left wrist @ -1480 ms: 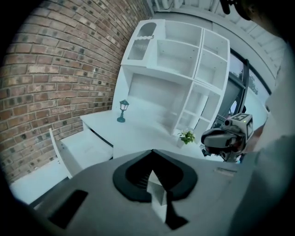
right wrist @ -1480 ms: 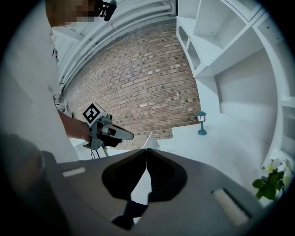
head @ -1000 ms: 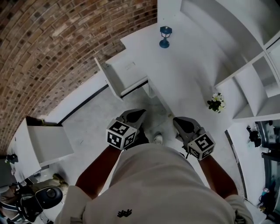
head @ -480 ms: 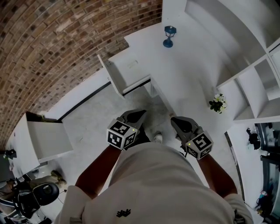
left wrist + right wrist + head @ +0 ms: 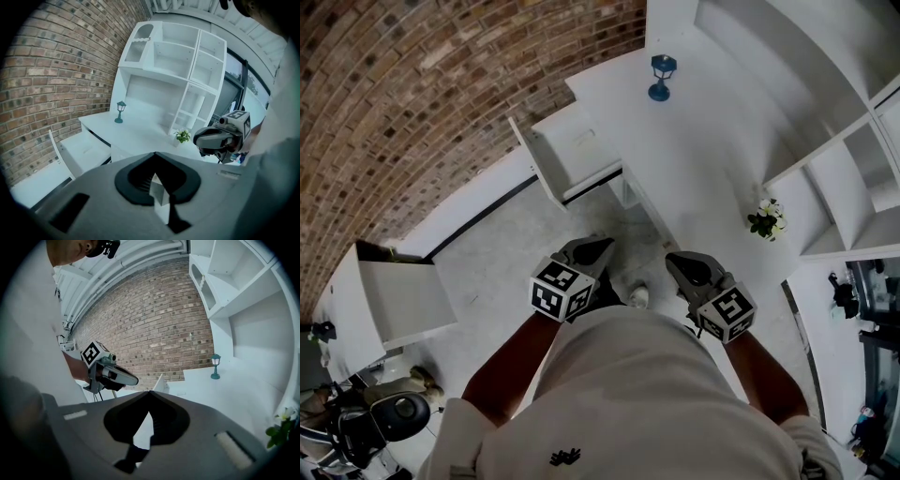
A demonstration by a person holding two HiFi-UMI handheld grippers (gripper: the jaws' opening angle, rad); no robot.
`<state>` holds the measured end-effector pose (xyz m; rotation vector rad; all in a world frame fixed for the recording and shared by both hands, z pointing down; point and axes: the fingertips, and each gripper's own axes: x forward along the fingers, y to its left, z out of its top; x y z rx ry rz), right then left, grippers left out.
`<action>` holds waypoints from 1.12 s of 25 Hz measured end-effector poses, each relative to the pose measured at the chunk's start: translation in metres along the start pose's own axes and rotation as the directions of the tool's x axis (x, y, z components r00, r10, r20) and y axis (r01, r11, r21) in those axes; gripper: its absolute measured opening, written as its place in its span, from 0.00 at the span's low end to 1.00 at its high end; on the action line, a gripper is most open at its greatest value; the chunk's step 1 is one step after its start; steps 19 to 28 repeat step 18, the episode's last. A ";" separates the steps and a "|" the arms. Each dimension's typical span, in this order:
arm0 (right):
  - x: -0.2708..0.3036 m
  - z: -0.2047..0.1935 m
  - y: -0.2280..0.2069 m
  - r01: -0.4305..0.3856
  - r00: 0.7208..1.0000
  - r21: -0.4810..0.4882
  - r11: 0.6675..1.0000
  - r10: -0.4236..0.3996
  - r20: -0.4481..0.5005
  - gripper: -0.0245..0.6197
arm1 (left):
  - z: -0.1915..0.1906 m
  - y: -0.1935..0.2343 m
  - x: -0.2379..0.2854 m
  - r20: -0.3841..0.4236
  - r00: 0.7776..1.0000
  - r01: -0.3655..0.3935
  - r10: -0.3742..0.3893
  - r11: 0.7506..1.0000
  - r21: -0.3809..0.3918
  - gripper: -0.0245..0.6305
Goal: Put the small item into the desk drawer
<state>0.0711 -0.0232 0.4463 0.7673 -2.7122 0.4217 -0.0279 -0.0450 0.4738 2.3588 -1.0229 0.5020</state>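
A small blue lantern [image 5: 659, 77] stands upright at the far end of the white desk [image 5: 694, 159]; it also shows as the lantern [image 5: 120, 111] and the lantern [image 5: 215, 366] in the two gripper views. The desk drawer [image 5: 572, 155] is pulled open to the desk's left, and its inside looks bare. My left gripper [image 5: 602, 246] and right gripper [image 5: 675, 261] are held close to my body, well short of the lantern. Both are shut with nothing between the jaws. Each sees the other: the right gripper [image 5: 220, 138], the left gripper [image 5: 110, 373].
A small potted plant [image 5: 761, 220] sits on the desk's right side by the white shelving [image 5: 853, 197]. A second open white drawer unit [image 5: 394, 300] stands at the left. A dark chair [image 5: 389, 417] is at the bottom left. A brick wall [image 5: 422, 84] is behind.
The view has shifted slightly, so the lantern and drawer sit a little to the right in the picture. Both grippers stay shut in nearly the same place.
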 end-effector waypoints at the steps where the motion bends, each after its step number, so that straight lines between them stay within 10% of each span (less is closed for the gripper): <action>1: 0.000 0.000 -0.001 0.000 1.000 -0.001 1.000 0.000 0.000 0.06 | 0.000 0.000 0.000 0.000 1.000 0.000 0.000 1.000 0.001 0.05; 28: 0.000 -0.007 -0.009 -0.018 1.000 -0.004 1.000 0.018 -0.003 0.06 | -0.006 0.001 0.011 -0.021 1.000 -0.007 0.007 1.000 0.000 0.05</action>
